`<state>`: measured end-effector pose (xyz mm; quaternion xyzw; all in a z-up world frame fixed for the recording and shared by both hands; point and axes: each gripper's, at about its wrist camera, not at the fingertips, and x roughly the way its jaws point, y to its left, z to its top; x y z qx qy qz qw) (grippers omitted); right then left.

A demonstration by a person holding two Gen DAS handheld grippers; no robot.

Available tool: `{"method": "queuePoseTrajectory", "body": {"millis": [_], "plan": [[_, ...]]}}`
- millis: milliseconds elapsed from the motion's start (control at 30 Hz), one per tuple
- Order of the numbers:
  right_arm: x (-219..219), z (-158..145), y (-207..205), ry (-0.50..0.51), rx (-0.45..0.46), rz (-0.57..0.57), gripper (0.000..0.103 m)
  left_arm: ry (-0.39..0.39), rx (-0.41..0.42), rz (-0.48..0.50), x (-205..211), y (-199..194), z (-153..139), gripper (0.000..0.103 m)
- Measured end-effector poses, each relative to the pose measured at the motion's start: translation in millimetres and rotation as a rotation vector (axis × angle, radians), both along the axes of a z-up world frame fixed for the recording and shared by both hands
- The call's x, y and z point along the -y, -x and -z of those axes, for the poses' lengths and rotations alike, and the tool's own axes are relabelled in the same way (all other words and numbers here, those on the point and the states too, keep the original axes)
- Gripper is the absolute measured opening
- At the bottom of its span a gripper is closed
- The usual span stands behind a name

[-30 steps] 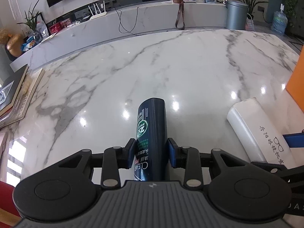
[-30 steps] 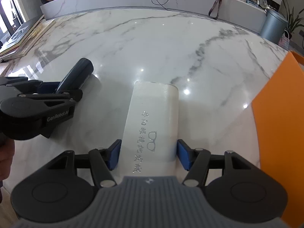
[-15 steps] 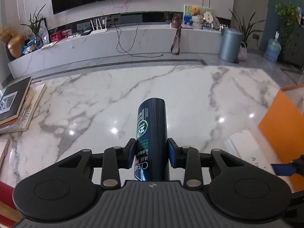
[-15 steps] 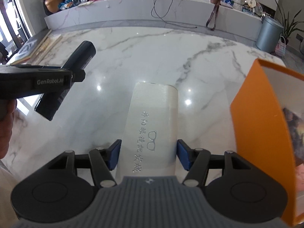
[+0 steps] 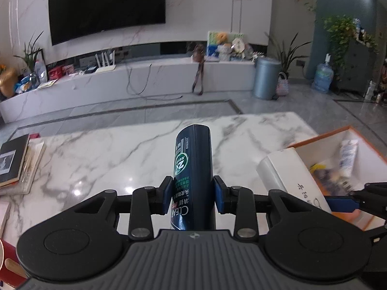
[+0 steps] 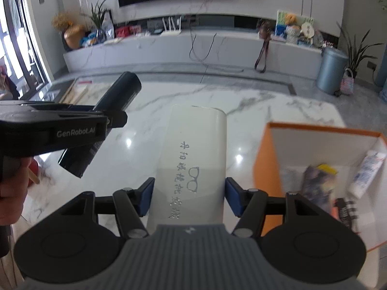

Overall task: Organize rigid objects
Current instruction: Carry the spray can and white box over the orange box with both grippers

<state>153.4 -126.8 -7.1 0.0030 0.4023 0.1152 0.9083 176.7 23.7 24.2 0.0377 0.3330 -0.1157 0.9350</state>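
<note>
My left gripper [image 5: 193, 194] is shut on a dark blue bottle [image 5: 193, 166] with a green logo, held in the air above the marble table [image 5: 108, 159]. The bottle [image 6: 116, 104] and the left gripper [image 6: 72, 125] also show at the left of the right wrist view, with a hand behind. My right gripper [image 6: 189, 199] is shut on a white glasses case [image 6: 193, 154] with printed glasses; the case [image 5: 287, 176] shows at the right of the left wrist view. An orange box [image 6: 263, 159] with a white inside lies to the right of both, holding a white tube [image 6: 367, 169] and other small items.
A stack of books [image 5: 17, 162] lies at the table's left edge. Beyond the table are a long white TV bench [image 5: 145, 79], a grey bin [image 5: 266, 77] and a water jug [image 5: 321, 77] on the floor. A red object [image 5: 7, 268] sits at the lower left corner.
Both grippers have risen from the table with their objects and tilted up, so the room and the inside of the orange box have come into view. Grips are unchanged.
</note>
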Motion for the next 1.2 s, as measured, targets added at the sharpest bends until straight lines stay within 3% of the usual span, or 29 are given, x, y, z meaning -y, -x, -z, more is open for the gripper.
{"method": "queuePoseTrajectory", "body": {"millis": [300,567,900,1200], "plan": [[67,-45,17,0.001,0.099,0.044,0.062,0.058,0.028,0.109,64,8,-31,0.039],[135,-64,22,0.052,0.142,0.102,0.062,0.091,0.0,0.201,131,-1,-32,0.039],[204,-53,9,0.115,0.129,0.166,0.062,0.119,-0.088,0.276,190,-21,-11,0.039],[246,-21,-18,0.155,0.066,0.181,0.062,0.116,-0.201,0.267,223,-41,24,0.039]]}}
